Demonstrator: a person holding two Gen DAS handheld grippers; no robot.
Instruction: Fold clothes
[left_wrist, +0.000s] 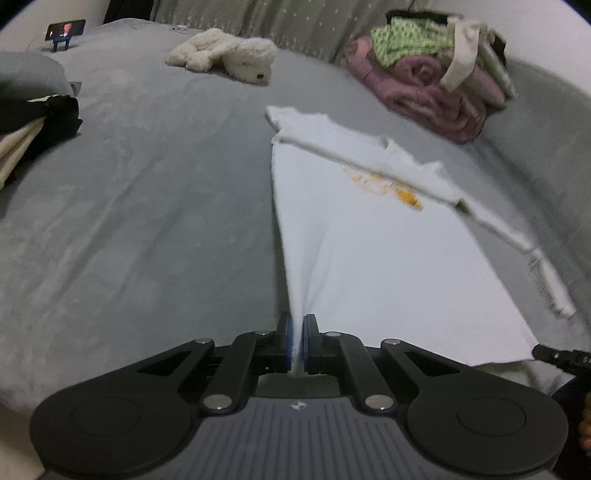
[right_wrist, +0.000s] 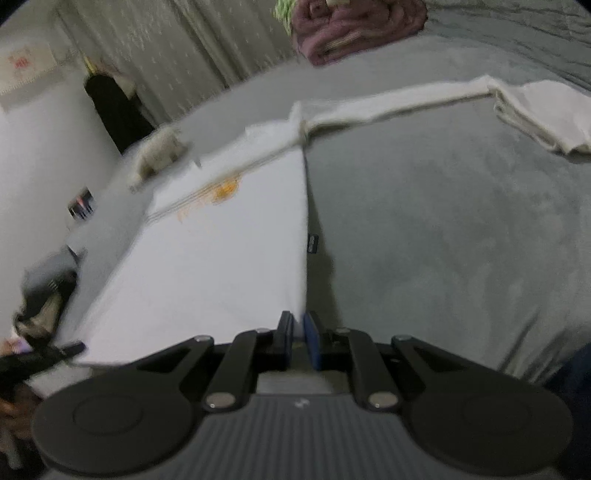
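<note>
Pinched tight, our left gripper (left_wrist: 295, 341) clamps a hem corner of the white long-sleeved shirt (left_wrist: 369, 236), which is spread on the grey bed (left_wrist: 147, 221), one sleeve crossing its chest.

From the right wrist view, our right gripper (right_wrist: 298, 341) nips the other hem corner. We judge folding barely begun: the body remains unfolded, while the stacked clothes (left_wrist: 424, 81) look finished.

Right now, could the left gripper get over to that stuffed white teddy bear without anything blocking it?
Probably not yet. The grey bedcover between the left gripper and the teddy bear lies bare, but the jaws are shut on the white shirt, which it would drag along unless released.
</note>
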